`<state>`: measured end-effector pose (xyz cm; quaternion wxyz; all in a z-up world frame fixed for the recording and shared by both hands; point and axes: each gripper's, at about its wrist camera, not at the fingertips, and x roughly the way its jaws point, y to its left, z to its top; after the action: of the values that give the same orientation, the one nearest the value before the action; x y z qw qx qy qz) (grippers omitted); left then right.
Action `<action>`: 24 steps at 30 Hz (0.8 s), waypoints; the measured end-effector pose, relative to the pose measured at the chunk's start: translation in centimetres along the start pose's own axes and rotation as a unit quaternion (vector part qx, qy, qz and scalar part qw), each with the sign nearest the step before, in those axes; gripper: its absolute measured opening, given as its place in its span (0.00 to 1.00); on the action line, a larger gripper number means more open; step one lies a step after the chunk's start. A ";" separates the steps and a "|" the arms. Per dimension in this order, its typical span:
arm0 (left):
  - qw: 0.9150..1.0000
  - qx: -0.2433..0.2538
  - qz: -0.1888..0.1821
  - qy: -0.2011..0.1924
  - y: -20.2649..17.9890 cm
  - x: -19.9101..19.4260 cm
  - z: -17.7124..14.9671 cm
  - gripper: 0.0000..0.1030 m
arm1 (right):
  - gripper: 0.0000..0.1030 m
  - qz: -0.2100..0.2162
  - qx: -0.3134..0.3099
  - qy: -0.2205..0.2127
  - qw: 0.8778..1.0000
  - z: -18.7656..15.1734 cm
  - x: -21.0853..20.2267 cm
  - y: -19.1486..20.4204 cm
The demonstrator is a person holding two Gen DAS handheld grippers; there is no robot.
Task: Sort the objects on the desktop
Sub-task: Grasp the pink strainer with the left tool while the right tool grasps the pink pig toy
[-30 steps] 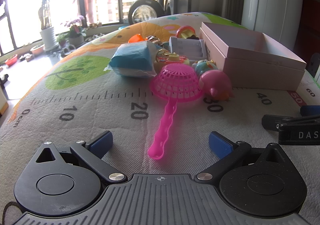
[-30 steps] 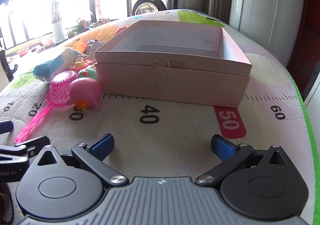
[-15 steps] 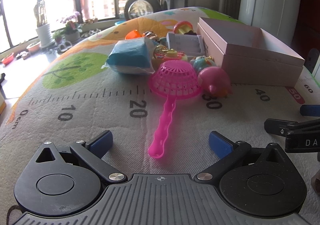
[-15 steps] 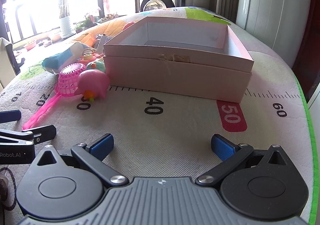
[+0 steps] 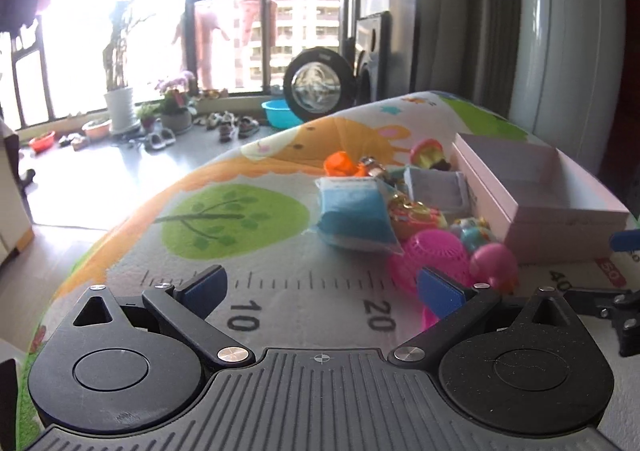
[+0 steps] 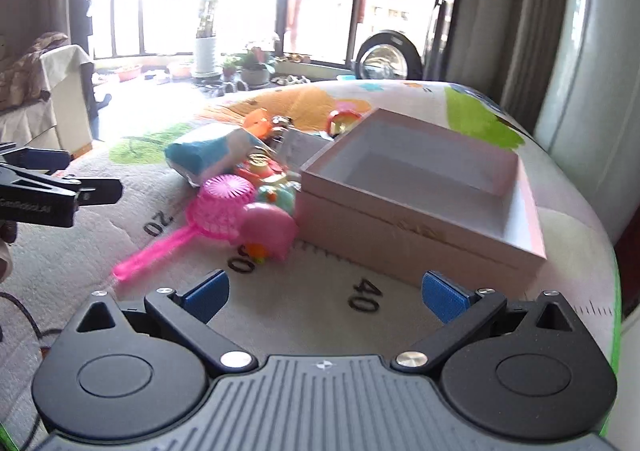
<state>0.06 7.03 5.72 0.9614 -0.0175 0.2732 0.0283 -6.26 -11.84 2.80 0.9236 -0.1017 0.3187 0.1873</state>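
Note:
A pink open box [image 6: 424,203] stands on the play mat, also in the left wrist view [image 5: 536,195]. A pile of toys lies left of it: a pink strainer [image 6: 222,207] [image 5: 434,255] with a long handle, a pink toy pig [image 6: 268,229] [image 5: 494,263], a blue packet [image 6: 200,153] [image 5: 354,211], a grey card box [image 5: 436,187] and small colourful toys. My left gripper [image 5: 320,287] is open and empty over the mat, left of the pile. My right gripper [image 6: 324,291] is open and empty, just in front of the pig and box.
The mat [image 5: 224,227] has a printed ruler and a green tree; its edge drops to the floor at the left. A window, plants and a washing machine [image 5: 316,85] stand behind. The left gripper shows at the left edge of the right wrist view [image 6: 48,191].
Both grippers rose and swung left. The left one now looks past the pile toward the window; the right one now faces the pig and strainer. Both stay open. The objects have not moved.

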 end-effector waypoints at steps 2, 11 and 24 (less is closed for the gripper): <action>1.000 -0.007 -0.005 -0.005 0.6 0.2 0.9 1.00 | 0.78 0.010 -0.014 0.007 1.000 1.2 2.1 1.2; 0.996 0.045 -0.078 0.024 -1.5 2.2 1.5 1.00 | 0.43 0.049 0.009 0.021 0.999 1.5 5.1 0.9; 0.986 0.107 -0.085 0.099 -8.8 9.5 0.4 0.75 | 0.44 0.004 -0.019 0.026 0.999 -5.1 -3.4 -1.8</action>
<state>8.83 -1.32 1.20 0.9248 0.0598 0.3661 -0.0849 -10.74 -16.03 1.08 0.9122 -0.1229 0.3394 0.1939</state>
